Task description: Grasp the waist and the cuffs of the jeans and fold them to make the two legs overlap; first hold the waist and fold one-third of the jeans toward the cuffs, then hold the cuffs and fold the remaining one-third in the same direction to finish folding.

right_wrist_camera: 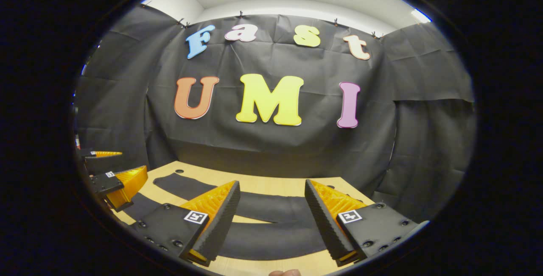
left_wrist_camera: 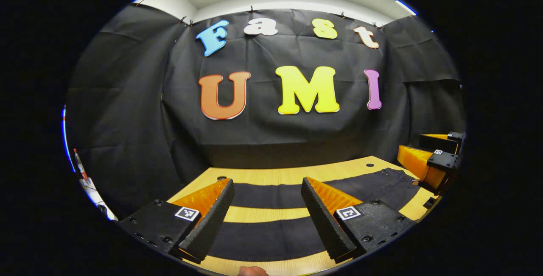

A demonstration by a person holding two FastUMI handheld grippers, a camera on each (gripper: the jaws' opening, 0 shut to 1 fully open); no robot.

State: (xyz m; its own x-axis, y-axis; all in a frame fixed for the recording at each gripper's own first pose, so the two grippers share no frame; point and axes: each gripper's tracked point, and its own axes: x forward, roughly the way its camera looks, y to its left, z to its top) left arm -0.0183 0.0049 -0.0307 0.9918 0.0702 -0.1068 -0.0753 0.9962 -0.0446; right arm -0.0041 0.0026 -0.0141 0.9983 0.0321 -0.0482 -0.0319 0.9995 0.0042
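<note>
While above jeans (left_wrist_camera: 271, 195), hand-held gripper (left_wrist_camera: 267, 221) agape.

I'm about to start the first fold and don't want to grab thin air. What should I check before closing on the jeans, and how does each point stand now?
1. Jeans spread flat on the table, legs apart with a strip of wood between: ok.
2. Left gripper open, nothing between its fingers: ok.
3. Right gripper open, nothing held: ok.
4. Waist end lies toward the right gripper's side, seen in the left gripper view: ok.
5. Either gripper touching the cloth: cannot tell; both seem to hover above it.
6. Legs overlapped: not ok, not yet done.
</note>
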